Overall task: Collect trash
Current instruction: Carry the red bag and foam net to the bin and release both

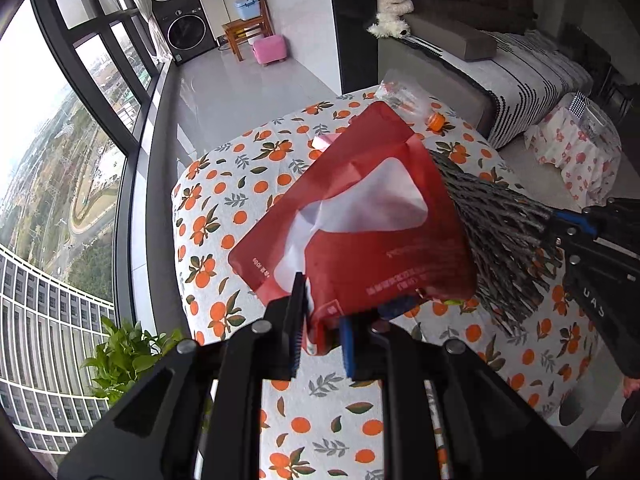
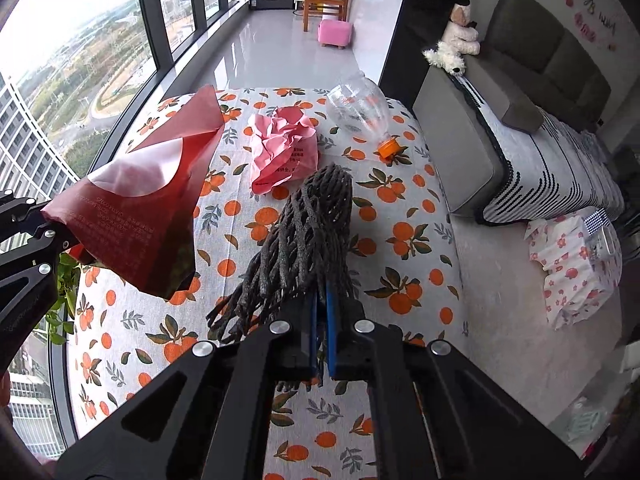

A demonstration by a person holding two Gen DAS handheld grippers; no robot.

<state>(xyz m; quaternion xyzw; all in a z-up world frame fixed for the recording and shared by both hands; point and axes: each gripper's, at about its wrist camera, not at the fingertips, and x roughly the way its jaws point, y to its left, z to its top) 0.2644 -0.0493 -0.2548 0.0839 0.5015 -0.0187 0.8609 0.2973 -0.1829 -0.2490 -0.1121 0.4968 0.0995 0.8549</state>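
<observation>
- Left gripper [image 1: 320,326] is clamped on the red packet [image 1: 360,216] at its lower edge, held up mid-frame above the table [image 1: 224,200].
- Right gripper [image 2: 320,336] is closed tight on the grey foam net [image 2: 304,236], centre frame.
- Behind, pink paper [image 2: 282,148] and a clear bottle [image 2: 360,110] lie on the table, upper centre.
</observation>
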